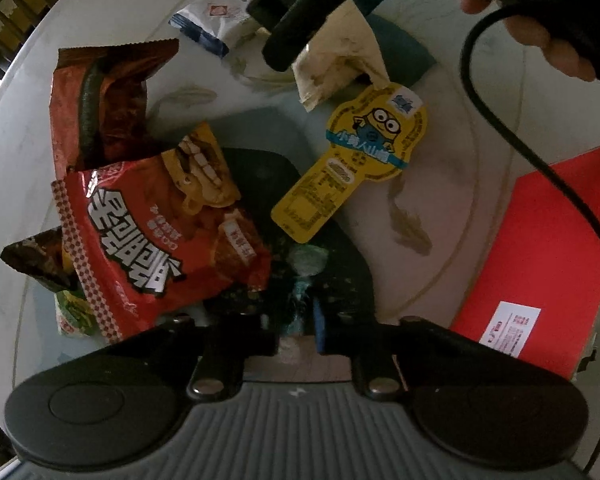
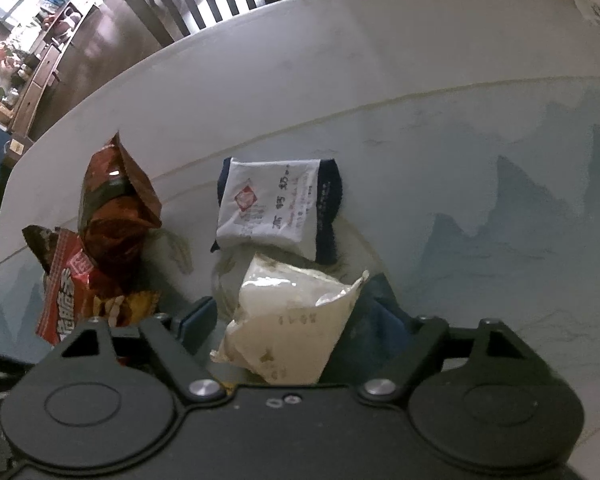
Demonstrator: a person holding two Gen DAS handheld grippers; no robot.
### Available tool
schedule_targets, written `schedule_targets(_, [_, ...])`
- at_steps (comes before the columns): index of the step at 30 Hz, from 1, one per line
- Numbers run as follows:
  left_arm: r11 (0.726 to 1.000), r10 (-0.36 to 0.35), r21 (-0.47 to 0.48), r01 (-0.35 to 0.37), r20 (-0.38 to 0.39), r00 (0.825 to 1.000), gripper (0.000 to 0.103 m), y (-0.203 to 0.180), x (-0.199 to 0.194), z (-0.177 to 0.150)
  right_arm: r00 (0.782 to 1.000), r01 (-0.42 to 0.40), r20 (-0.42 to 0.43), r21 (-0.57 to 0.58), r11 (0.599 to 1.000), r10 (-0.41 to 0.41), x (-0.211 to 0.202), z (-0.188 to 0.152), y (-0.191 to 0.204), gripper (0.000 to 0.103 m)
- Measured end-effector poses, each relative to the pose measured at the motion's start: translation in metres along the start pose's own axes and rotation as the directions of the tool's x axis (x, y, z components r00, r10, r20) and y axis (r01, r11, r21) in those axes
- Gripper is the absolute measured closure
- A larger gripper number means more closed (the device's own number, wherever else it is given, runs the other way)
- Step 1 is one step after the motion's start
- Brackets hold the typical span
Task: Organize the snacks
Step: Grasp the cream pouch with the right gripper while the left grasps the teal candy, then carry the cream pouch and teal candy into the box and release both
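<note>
Snacks crowd both tongs: left tongs [image 1: 300, 312] closed on a dark packet [image 1: 296, 276], right tongs [image 2: 296, 320] wide around a cream pouch [image 2: 288, 320].

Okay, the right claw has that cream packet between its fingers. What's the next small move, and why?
Probably close the right claw on the cream packet. The packet lies between the claw's fingers, but a gap shows beside one pad, so it likely isn't gripped firmly enough to lift yet.

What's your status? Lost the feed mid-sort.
Left gripper shut on dark speckled packet. Right gripper open, straddling cream packet. Red chip bag crowds left.
</note>
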State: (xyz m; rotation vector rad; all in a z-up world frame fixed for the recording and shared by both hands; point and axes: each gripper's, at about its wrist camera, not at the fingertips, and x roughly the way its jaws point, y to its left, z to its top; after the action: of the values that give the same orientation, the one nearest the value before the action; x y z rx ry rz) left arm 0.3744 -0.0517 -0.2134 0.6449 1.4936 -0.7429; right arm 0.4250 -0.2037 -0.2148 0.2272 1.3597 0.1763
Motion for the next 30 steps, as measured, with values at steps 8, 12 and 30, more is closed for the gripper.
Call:
schedule_targets(8, [0.998, -0.021, -0.062, 0.024, 0.035, 0.999, 0.091, -0.005, 0.001, -0.007, 1.000, -0.005, 0.023, -0.028, 1.000, 0.005, -0.005, -0.005, 0.005, 0.060])
schedule_targets(12, [0.994, -0.012, -0.105, 0.017, 0.056, 0.998, 0.091, 0.005, -0.005, -0.013, 0.999, -0.025, 0.038, -0.027, 0.999, 0.026, -0.013, -0.004, 0.002, 0.066])
schedule_targets(30, [0.962, 0.154, -0.250, -0.108, 0.174, 0.973, 0.091, 0.014, -0.090, -0.043, 0.983, -0.098, 0.151, -0.057, 0.994, 0.105, -0.104, -0.024, -0.005, 0.068])
